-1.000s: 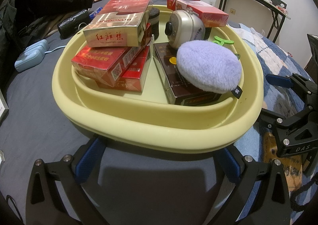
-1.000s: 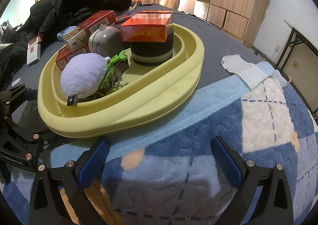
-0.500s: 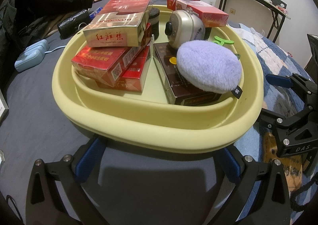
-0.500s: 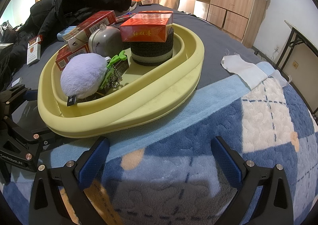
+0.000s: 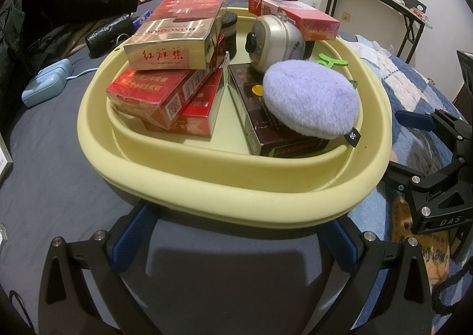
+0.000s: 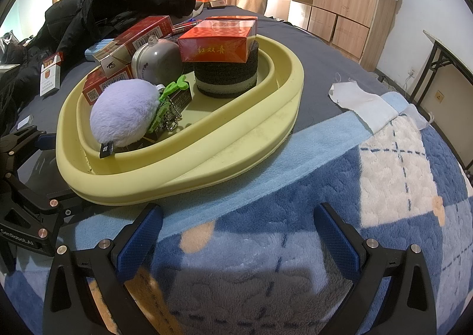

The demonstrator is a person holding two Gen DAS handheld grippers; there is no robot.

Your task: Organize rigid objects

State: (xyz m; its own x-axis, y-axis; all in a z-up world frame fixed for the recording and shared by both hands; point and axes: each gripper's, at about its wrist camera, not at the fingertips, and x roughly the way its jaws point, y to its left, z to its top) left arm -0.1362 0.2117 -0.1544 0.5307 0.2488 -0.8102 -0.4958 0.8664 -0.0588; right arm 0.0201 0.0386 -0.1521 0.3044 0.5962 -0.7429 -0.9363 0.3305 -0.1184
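A pale yellow basin [image 5: 236, 187] [image 6: 230, 142] sits on the bed. It holds stacked red cigarette boxes [image 5: 165, 68], a dark brown box [image 5: 266, 133], a purple fluffy puff [image 5: 310, 98] [image 6: 124, 113], a silver round case [image 5: 275, 42] [image 6: 156, 62], a green clip [image 6: 171, 89] and a black sponge stack [image 6: 227, 74] with an orange box [image 6: 218, 39] on top. My left gripper [image 5: 236, 243] is open and empty just before the basin's near rim. My right gripper [image 6: 236, 234] is open and empty over the blue blanket, beside the basin.
A black jacket [image 6: 118, 0] lies at the back left. A light blue device [image 5: 44, 86] and a loose cigarette pack [image 6: 50, 74] lie on the grey sheet. A white cloth [image 6: 363, 104] lies on the blue checked blanket [image 6: 384, 187]. Wooden cabinets and a folding table stand behind.
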